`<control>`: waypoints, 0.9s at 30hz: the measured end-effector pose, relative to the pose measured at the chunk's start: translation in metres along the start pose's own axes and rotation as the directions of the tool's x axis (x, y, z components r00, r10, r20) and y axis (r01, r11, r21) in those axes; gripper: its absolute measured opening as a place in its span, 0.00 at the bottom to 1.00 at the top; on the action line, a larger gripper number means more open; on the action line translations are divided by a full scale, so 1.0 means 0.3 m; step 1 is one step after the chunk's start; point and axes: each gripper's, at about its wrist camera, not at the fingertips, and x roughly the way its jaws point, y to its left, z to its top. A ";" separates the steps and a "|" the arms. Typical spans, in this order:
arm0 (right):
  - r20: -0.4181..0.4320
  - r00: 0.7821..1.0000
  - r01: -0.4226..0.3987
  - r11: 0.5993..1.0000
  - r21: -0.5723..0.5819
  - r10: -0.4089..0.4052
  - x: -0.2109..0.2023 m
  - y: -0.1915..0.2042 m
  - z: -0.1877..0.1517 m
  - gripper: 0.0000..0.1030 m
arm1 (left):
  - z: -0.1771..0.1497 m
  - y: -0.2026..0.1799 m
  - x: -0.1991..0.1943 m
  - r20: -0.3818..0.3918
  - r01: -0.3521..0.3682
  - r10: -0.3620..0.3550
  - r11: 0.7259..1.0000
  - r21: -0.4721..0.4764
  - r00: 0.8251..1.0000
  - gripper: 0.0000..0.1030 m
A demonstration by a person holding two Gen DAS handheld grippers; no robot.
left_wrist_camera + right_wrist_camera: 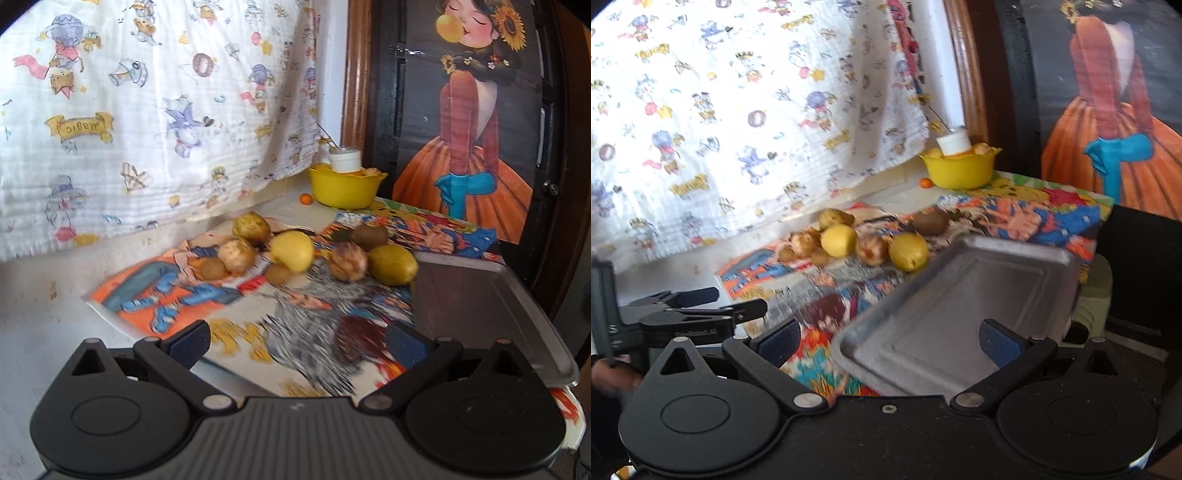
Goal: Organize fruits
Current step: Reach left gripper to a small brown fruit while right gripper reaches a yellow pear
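A cluster of fruits lies on a colourful printed cloth (258,317): a yellow lemon (292,252), a second lemon (392,265), a brown kiwi (369,236), a pale round fruit (236,254) and several more. An empty metal tray (480,306) sits to their right. My left gripper (297,345) hovers open over the cloth, short of the fruits, holding nothing. In the right wrist view my right gripper (890,341) is open above the near edge of the tray (960,306), with the lemons (838,240) beyond. The left gripper (701,306) shows at the left edge there.
A yellow bowl (343,186) holding a white jar (344,159) stands at the back, with a small orange fruit (306,199) beside it. A patterned white sheet (147,110) hangs along the back wall. A dark door with a painted poster (472,122) rises at the right.
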 end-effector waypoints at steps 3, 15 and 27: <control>0.007 1.000 -0.018 0.998 -0.065 0.019 0.017 0.011 0.087 1.00 | 0.043 0.044 0.033 -0.003 0.001 -0.001 1.000 -0.004 1.000 1.00; -0.029 0.995 -0.102 0.895 -0.434 0.100 0.248 0.083 0.265 1.00 | 0.145 0.104 0.150 -0.015 0.021 -0.020 0.998 0.059 1.000 1.00; -0.111 0.991 -0.120 0.832 -0.542 0.070 0.545 0.020 0.234 0.98 | 0.182 0.041 0.335 -0.088 0.057 -0.048 0.993 0.104 0.995 0.99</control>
